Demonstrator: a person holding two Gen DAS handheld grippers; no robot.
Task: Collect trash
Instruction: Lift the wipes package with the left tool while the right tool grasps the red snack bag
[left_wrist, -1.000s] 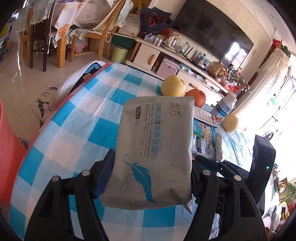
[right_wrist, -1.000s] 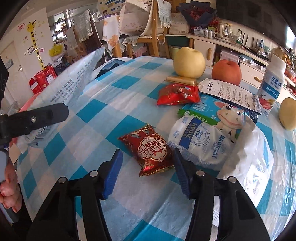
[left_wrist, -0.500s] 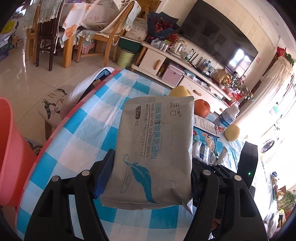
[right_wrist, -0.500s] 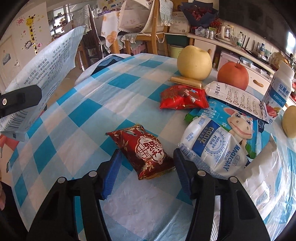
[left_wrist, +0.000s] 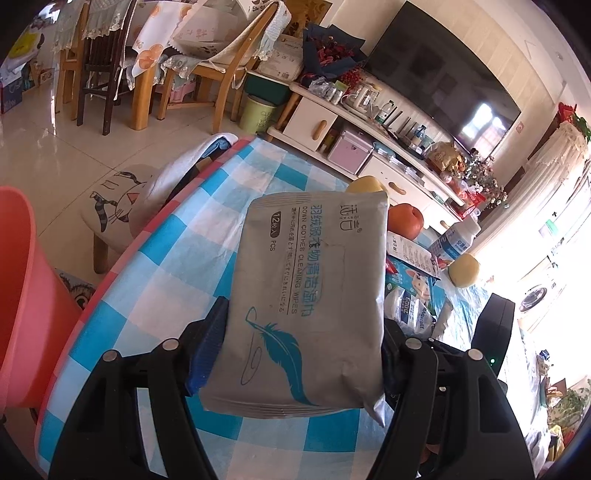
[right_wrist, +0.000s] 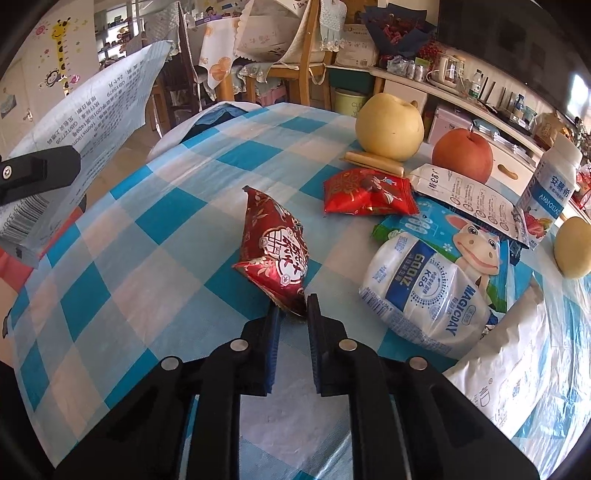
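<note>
My left gripper (left_wrist: 303, 332) is shut on a grey wipes packet (left_wrist: 310, 295) with a blue feather print, held above the checked tablecloth (left_wrist: 177, 251) near the table's left edge. The packet also shows at the left of the right wrist view (right_wrist: 85, 122). My right gripper (right_wrist: 291, 310) is shut on the near corner of a red snack wrapper (right_wrist: 275, 247), which stands tilted up off the cloth. A second red wrapper (right_wrist: 369, 192), a white MAGICDAY bag (right_wrist: 424, 291) and a cow-print packet (right_wrist: 469, 236) lie to the right.
A red-orange bin (left_wrist: 22, 295) stands on the floor left of the table. A yellow pear (right_wrist: 389, 125), a red apple (right_wrist: 461, 155), a yoghurt bottle (right_wrist: 554, 184) and another yellow fruit (right_wrist: 572, 247) sit at the far right. A stool (left_wrist: 122, 199) stands beside the table.
My right gripper closed on the red snack wrapper and tipped it up off the cloth. My left gripper carried the wipes packet further left toward the table edge and the red bin.
</note>
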